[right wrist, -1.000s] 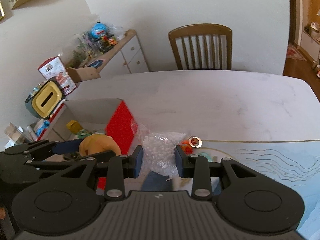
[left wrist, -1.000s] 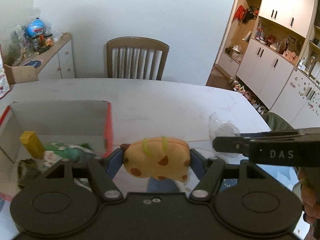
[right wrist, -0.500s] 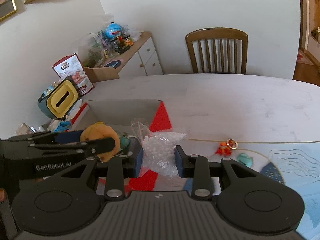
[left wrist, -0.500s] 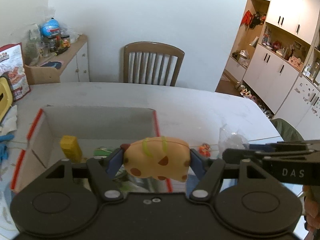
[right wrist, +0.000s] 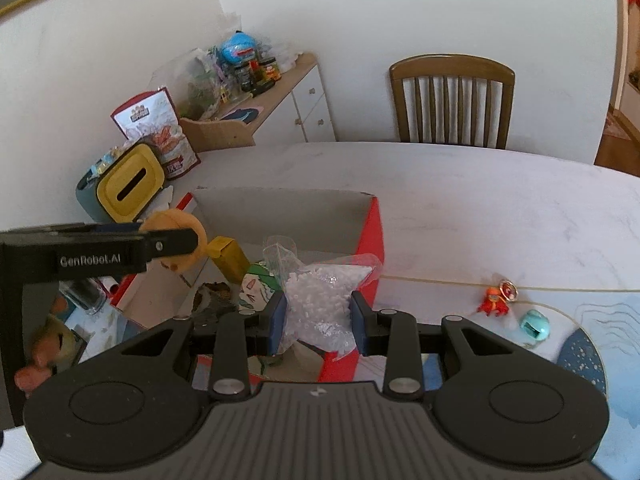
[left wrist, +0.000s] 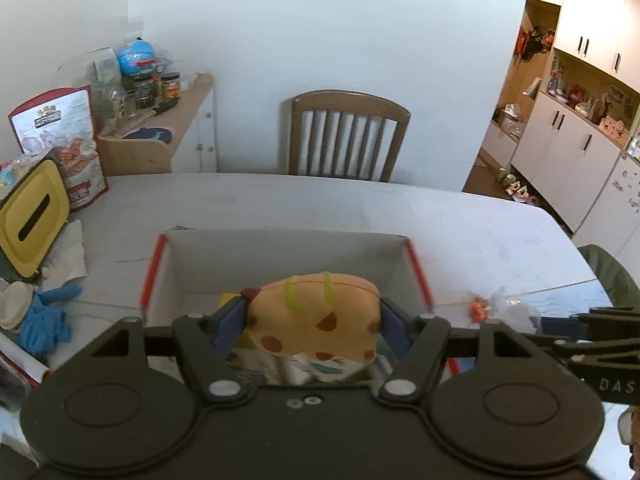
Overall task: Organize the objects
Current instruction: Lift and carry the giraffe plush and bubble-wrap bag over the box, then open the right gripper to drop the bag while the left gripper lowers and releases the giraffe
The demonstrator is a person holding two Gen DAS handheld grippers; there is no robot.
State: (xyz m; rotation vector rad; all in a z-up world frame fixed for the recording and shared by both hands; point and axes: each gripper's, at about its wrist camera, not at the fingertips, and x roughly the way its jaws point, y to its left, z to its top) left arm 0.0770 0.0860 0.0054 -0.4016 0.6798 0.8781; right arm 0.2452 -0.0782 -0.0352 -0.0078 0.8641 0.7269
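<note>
My left gripper (left wrist: 312, 320) is shut on an orange plush toy (left wrist: 314, 316) with brown spots and green loops, held above the open cardboard box (left wrist: 280, 256) with red edges. In the right wrist view that plush toy (right wrist: 176, 226) hangs over the box's left part. My right gripper (right wrist: 318, 316) is shut on a clear bag of white pellets (right wrist: 320, 300), above the box's right wall (right wrist: 370, 240). Inside the box lie a yellow block (right wrist: 230, 256) and a green-and-white packet (right wrist: 258, 288).
A small orange figure (right wrist: 494, 302), a ring (right wrist: 508, 288) and a teal toy (right wrist: 534, 322) lie on the table right of the box. A yellow tissue holder (left wrist: 32, 220), a snack bag (left wrist: 60, 148) and a blue glove (left wrist: 42, 320) sit at the left. A wooden chair (left wrist: 348, 136) stands behind the table.
Both grippers have moved left with their loads: the plush toy now hangs over the middle of the box, and the pellet bag has come over the box's right wall.
</note>
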